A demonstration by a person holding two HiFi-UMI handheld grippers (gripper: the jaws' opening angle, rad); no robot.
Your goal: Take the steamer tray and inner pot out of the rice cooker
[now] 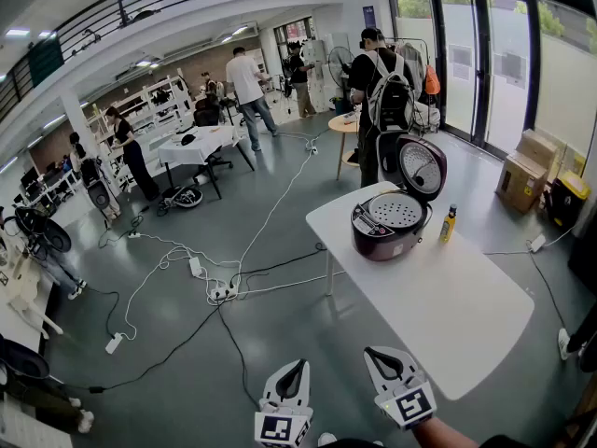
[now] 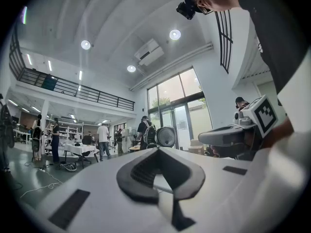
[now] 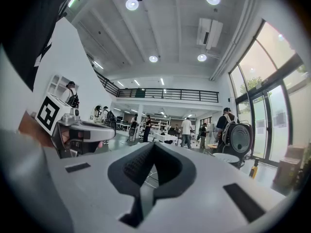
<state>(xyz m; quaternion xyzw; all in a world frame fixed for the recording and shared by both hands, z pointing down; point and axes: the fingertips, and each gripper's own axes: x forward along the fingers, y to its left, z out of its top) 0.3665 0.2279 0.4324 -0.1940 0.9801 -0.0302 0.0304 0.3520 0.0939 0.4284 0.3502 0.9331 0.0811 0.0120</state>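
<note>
White desk [image 1: 466, 315] carries the maroon rice cooker [image 1: 392, 227], placed near its far end. The lid is swung up, so the perforated steamer tray [image 1: 396, 210] lies exposed in the mouth; the inner pot is presumably beneath it, unseen. Left tongs [image 1: 297, 366] and right tongs [image 1: 375, 352] are closed tight, empty and level, well short of the desk. A yellow bottle [image 1: 449, 223] stands just beside the cooker.
</note>
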